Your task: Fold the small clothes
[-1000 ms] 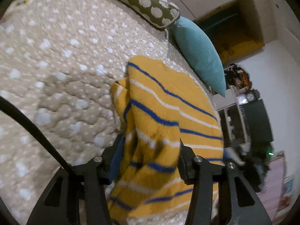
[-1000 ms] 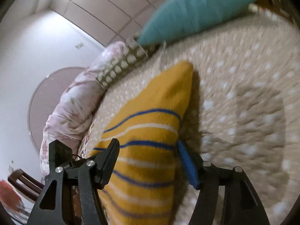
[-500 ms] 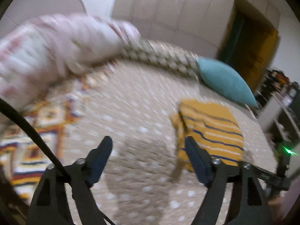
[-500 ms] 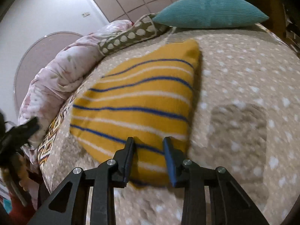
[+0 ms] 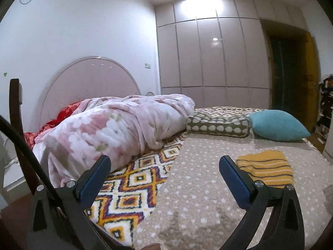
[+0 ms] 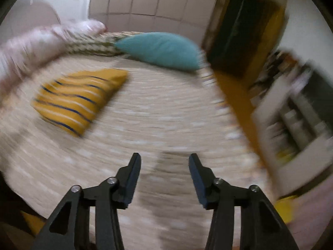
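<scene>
left gripper [image 5: 164,167], lower centre of its view, is opening wide with nothing between its jaws. right gripper [image 6: 164,163] is also opening, empty. folded sweater [image 6: 79,99] lies on the bed [image 6: 166,114], upper left of the right view.

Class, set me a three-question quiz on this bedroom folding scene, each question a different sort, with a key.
1. True or false: the yellow striped sweater lies folded on the beige dotted blanket, with neither tongs touching it.
2. Which cushion lies nearer the sweater? A. the teal cushion B. the olive dotted cushion
3. Fill in: nothing is between the fingers of the left tongs or the right tongs; both sets of jaws are ____.

Key: 1 true. 2 A. 3 opening.
</scene>
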`<state>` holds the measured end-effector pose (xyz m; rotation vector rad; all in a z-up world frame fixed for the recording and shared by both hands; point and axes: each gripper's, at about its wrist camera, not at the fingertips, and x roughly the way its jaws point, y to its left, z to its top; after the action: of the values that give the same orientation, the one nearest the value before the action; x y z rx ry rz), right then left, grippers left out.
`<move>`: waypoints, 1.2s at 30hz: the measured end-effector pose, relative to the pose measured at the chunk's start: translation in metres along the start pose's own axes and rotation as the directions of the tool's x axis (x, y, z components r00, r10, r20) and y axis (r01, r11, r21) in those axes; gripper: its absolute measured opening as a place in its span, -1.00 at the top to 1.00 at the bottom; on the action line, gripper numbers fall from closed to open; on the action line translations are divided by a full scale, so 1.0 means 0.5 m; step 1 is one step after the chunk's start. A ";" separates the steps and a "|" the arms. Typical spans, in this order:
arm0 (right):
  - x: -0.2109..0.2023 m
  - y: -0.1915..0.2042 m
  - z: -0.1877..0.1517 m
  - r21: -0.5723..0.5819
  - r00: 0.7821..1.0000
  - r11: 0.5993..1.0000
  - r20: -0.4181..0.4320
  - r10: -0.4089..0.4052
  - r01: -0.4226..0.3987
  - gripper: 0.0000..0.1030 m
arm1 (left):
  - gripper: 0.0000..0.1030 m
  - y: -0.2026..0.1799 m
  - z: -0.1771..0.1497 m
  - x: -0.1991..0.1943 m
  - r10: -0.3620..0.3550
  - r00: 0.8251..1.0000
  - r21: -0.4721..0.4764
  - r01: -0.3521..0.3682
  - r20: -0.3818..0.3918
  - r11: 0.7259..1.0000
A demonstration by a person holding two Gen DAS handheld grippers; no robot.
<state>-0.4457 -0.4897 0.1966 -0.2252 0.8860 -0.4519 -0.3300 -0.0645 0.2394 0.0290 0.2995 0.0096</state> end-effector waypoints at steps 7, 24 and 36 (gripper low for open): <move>-0.122 -0.064 -0.026 -0.005 0.989 0.992 0.082 -0.127 0.127 -0.46 | -1.00 -0.032 -0.050 -0.024 -0.088 0.993 0.018 0.090 -0.081 0.996; 0.259 0.428 0.329 0.256 0.722 0.685 0.086 0.687 -0.682 0.27 | -1.00 -0.074 -0.146 0.085 -0.187 0.907 -0.019 0.194 -0.378 0.981; 0.321 0.485 0.188 0.439 0.276 0.284 -0.083 0.958 -0.852 0.23 | -1.00 -0.096 -0.146 0.161 -0.130 0.915 -0.014 0.135 -0.382 0.991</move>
<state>-0.2147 -0.3502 0.0529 0.7275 1.1077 0.5462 -0.2743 -0.1093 0.1444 0.0188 0.6939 -0.1235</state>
